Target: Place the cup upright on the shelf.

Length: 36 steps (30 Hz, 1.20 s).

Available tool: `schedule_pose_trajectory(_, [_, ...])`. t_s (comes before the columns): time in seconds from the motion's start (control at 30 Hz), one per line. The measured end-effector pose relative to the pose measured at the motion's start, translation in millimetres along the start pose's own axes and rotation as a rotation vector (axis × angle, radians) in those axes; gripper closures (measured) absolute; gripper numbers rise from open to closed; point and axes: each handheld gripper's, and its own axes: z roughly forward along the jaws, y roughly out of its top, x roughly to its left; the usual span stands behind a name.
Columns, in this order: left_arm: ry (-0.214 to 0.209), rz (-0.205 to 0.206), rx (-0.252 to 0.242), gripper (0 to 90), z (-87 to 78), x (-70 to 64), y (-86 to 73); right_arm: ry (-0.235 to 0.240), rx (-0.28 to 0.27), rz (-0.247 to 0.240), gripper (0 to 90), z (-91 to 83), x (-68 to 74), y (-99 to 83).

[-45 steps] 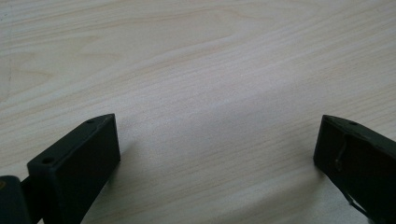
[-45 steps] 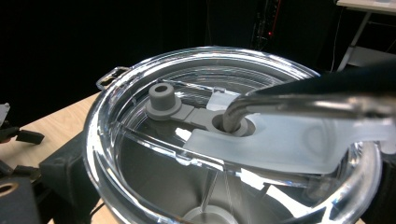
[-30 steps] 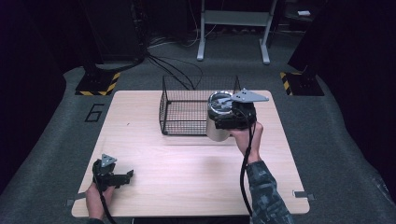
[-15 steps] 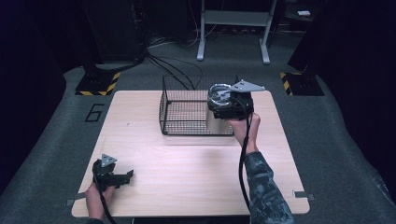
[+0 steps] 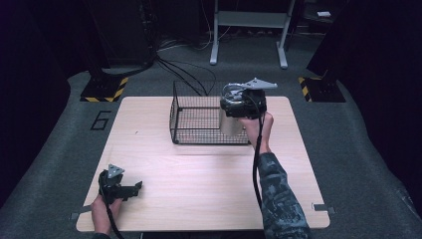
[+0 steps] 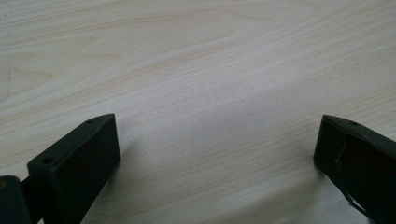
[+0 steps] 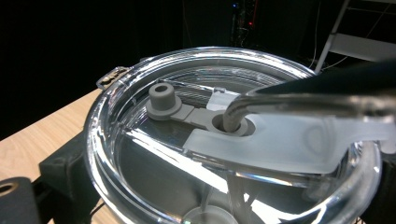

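A metal tumbler point(image 5: 228, 123) with a clear lid point(image 7: 140, 154) and a bent straw point(image 7: 280, 100) is held at the right end of the black wire basket point(image 5: 196, 119). My right gripper point(image 5: 241, 105) is shut on the tumbler just under the lid, with a dark jaw on either side of the rim in the right gripper view. I cannot tell whether the tumbler's base is inside the basket. A grey stopper point(image 7: 161, 99) sits on the lid. My left gripper point(image 5: 135, 188) lies on the table point(image 5: 199, 174) at the near left, open over bare wood point(image 6: 217, 93).
The basket stands at the back middle of the table. Cables point(image 5: 184, 74) run on the floor behind it, beside a metal stand point(image 5: 249, 30) and striped floor markers point(image 5: 107, 89).
My right gripper has lifted the tumbler a little and carried it farther back along the basket's right end. The left gripper has stayed put.
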Motion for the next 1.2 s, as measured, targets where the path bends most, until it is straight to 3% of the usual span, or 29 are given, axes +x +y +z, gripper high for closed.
schedule_pose_trajectory(0.37, [0.000, 0.000, 0.000, 0.4, 0.0, 0.1, 0.0, -0.025, 0.006, 0.013, 3.6, 16.5, -5.5, 10.5])
schedule_pose_trajectory(0.4, [0.000, 0.000, 0.000, 0.4, 0.0, 0.0, 0.0, -0.027, 0.007, -0.004, 3.6, 18.1, -6.7, 11.7])
schedule_pose_trajectory(0.9, [0.000, 0.015, 0.009, 0.4, -0.6, 1.0, 0.1, -0.065, 0.036, -0.015, 3.6, 45.1, -6.5, 22.5])
schedule_pose_trajectory(1.2, [-0.005, 0.006, 0.011, 0.4, -0.7, 0.3, -0.1, -0.078, 0.063, 0.012, 3.6, 63.4, -9.7, 20.9])
